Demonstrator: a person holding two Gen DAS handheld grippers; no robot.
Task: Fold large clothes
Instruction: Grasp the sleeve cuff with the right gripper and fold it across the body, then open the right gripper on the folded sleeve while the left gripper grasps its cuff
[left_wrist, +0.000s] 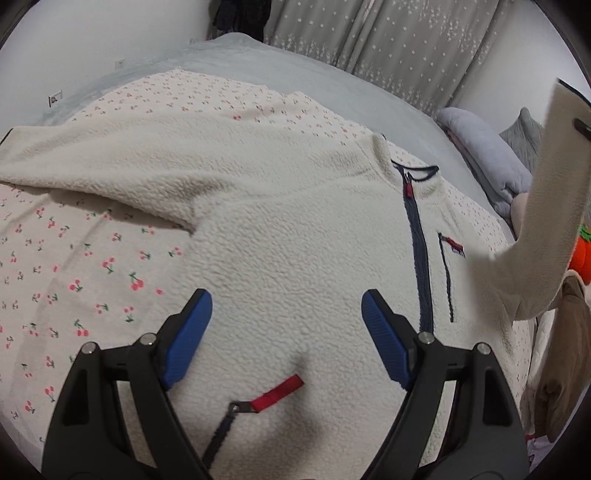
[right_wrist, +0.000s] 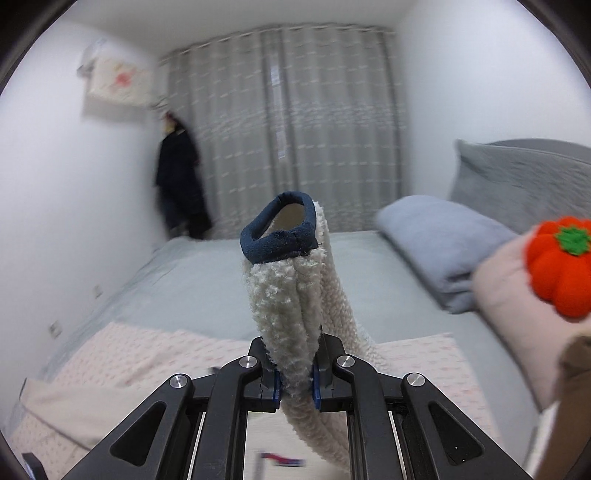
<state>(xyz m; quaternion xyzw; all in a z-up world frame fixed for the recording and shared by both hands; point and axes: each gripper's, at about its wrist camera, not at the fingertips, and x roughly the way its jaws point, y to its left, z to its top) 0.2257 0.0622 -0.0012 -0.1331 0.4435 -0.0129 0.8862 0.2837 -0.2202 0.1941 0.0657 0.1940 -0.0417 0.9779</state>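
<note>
Right at the lens of the right wrist camera, the right black two-finger gripper (right_wrist: 295, 384) has its blue pads pinched tight on the cream fleece sleeve with a navy-bound cuff (right_wrist: 291, 280), which stands up between the jaws and curves down and away behind them, lifted clear of the bed. From the left wrist camera that same sleeve (left_wrist: 546, 206) rises along the right edge of the picture, away from the body of the garment.

Largest in sight is the bed with a pale grey-blue cover (right_wrist: 192, 280), running back to grey star-patterned curtains (left_wrist: 388, 48) and white walls. Over the near part of it lies a white sheet printed with small red cherries (left_wrist: 74, 280). On that sheet the cream fleece jacket with a navy front zip (left_wrist: 280, 229) is spread front side up, collar toward the pillows, its other sleeve stretched flat toward the left of the picture.

Above the jacket's lower body hangs the left black gripper with blue ribbed pads (left_wrist: 286, 332), jaws wide apart with nothing between them. A grey folded pillow (right_wrist: 439, 251) sits at the head of the bed, beside a small orange plush pumpkin with a green stem (right_wrist: 561, 266). Smallest is the red zip-pull tab (left_wrist: 279, 393) on the jacket's pocket, just below the left gripper's pads.
</note>
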